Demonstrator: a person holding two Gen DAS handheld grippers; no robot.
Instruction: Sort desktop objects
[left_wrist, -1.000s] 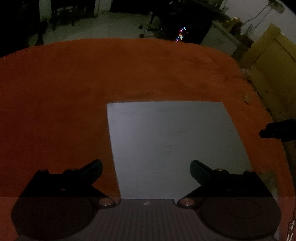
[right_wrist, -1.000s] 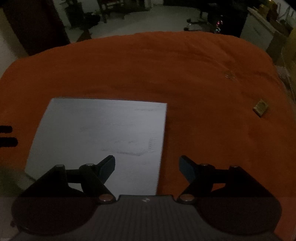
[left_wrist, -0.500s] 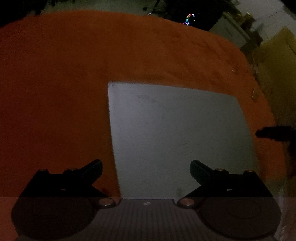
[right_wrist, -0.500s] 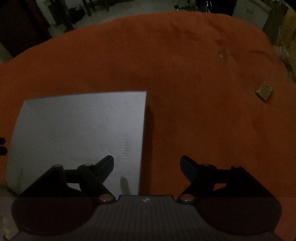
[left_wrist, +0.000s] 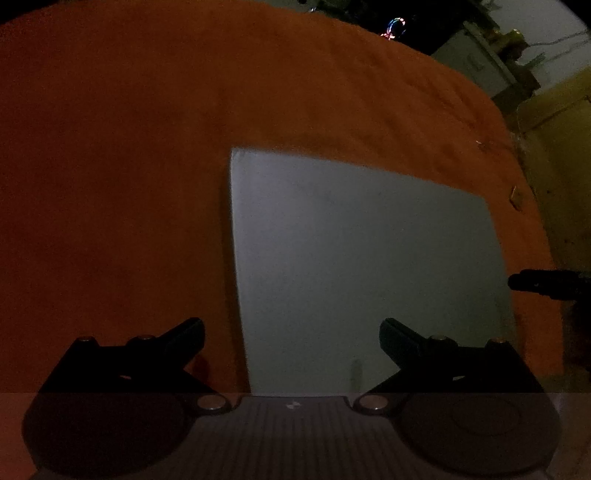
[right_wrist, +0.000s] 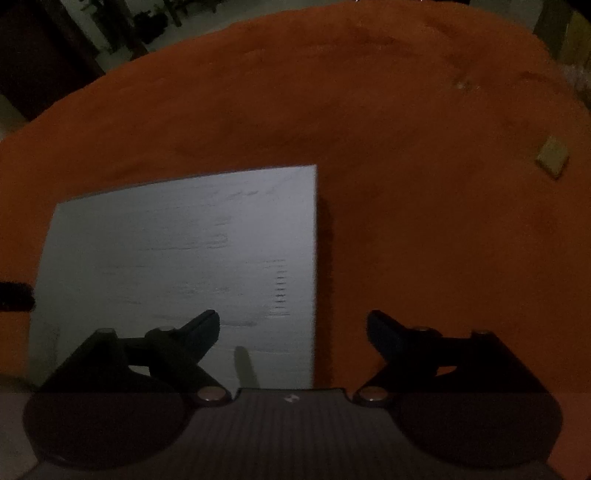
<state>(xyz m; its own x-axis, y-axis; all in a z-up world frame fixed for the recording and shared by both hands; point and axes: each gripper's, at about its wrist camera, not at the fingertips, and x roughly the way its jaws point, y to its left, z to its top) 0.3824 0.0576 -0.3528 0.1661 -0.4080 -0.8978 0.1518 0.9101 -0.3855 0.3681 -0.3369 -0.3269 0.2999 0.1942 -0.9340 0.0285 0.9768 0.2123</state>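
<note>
On the orange-covered table a grey sheet lies flat. The left gripper straddles its left edge, jaws wide apart, empty. The right gripper straddles its right edge, jaws opening, gripping nothing. A small tan block lies far right.

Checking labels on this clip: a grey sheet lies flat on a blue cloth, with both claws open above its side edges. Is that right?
Not quite: the cloth is orange, not blue, as both wrist views show. The rest holds: the grey sheet lies flat on it, the left claw is open and the right claw is opening, each above a side edge.
</note>
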